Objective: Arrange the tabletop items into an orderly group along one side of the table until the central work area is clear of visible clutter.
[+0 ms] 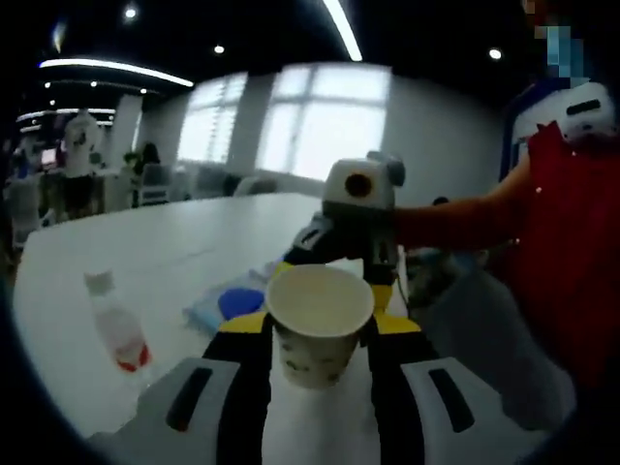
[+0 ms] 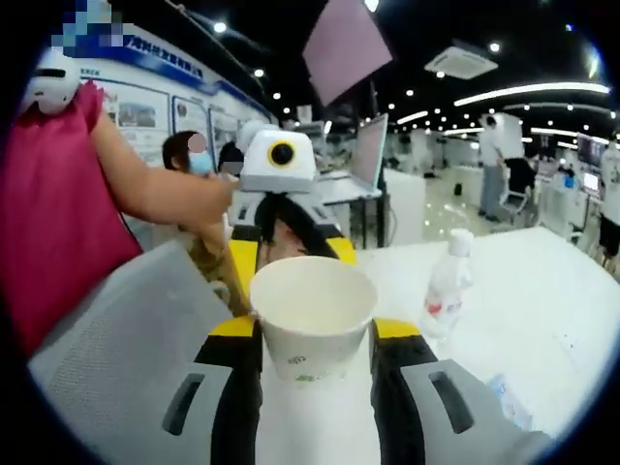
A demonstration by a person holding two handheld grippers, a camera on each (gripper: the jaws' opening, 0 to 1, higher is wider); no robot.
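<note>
A white paper cup (image 1: 319,329) (image 2: 312,315) with a small green print stands upright between my two grippers, which face each other over the white table (image 1: 145,252) (image 2: 542,291). The jaws of my left gripper (image 1: 320,334) press its sides in the left gripper view, where the right gripper (image 1: 360,208) reaches in from beyond with its yellow tips at the cup's far rim. In the right gripper view my right gripper (image 2: 315,334) closes on the same cup, and the left gripper (image 2: 279,194) comes in from behind it.
A clear plastic bottle (image 1: 118,329) (image 2: 446,281) with a red label stands on the table. A blue item on a clear packet (image 1: 228,302) lies behind the cup, and another packet (image 2: 511,399) is near. A grey mesh chair back (image 2: 126,329) (image 1: 484,339) and a person in red (image 1: 572,242) flank the grippers.
</note>
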